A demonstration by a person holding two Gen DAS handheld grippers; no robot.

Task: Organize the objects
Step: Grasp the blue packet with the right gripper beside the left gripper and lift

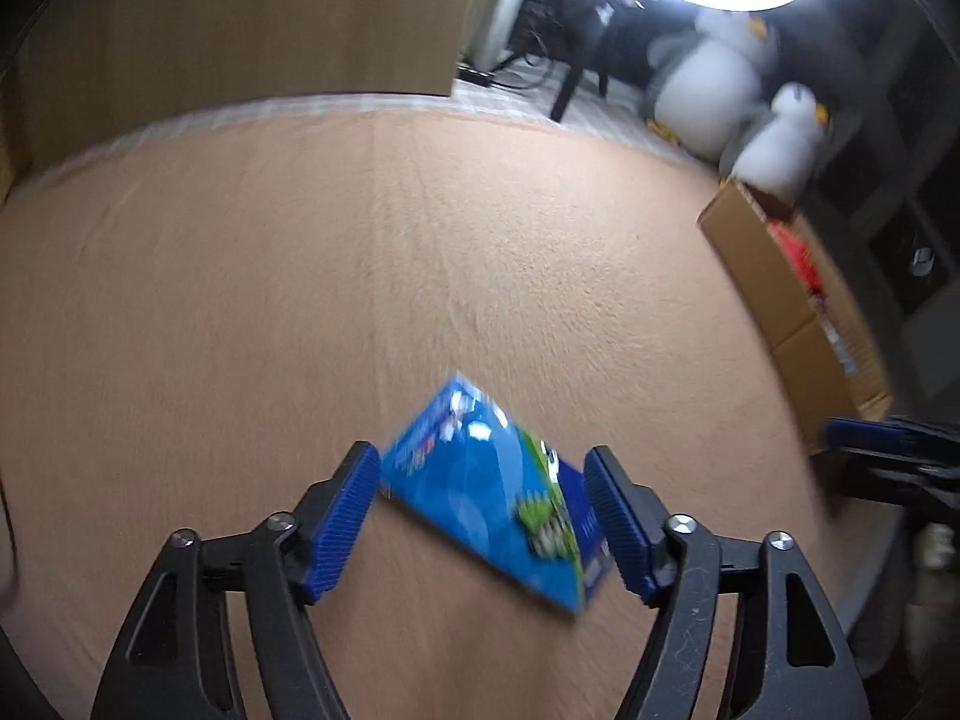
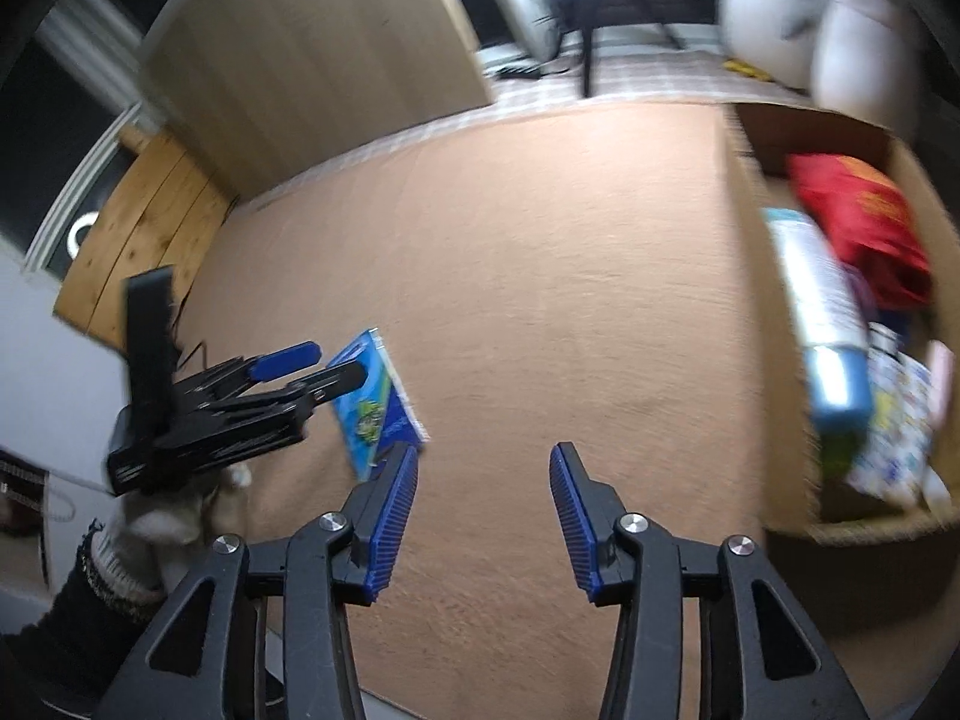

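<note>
A blue packet (image 1: 480, 498) with green print lies flat on the tan carpet (image 1: 420, 252). My left gripper (image 1: 480, 456) is open and hangs just over it, with the packet between the blue pads (image 1: 342, 522); I see no pad pressing on it. In the right wrist view the left gripper (image 2: 336, 362) reaches over the packet (image 2: 375, 402) from the left, held by a gloved hand (image 2: 180, 516). My right gripper (image 2: 485, 450) is open above bare carpet with nothing between its fingers. Its tip shows at the right edge of the left wrist view (image 1: 840, 438).
An open cardboard box (image 2: 744, 300) stands on the right, holding a red bag (image 2: 858, 228), a blue-and-white pack (image 2: 822, 324) and patterned items. The same box (image 1: 768, 276) shows in the left wrist view. White plush penguins (image 1: 714, 90) sit behind it. A wooden panel (image 2: 312, 60) stands at the back left.
</note>
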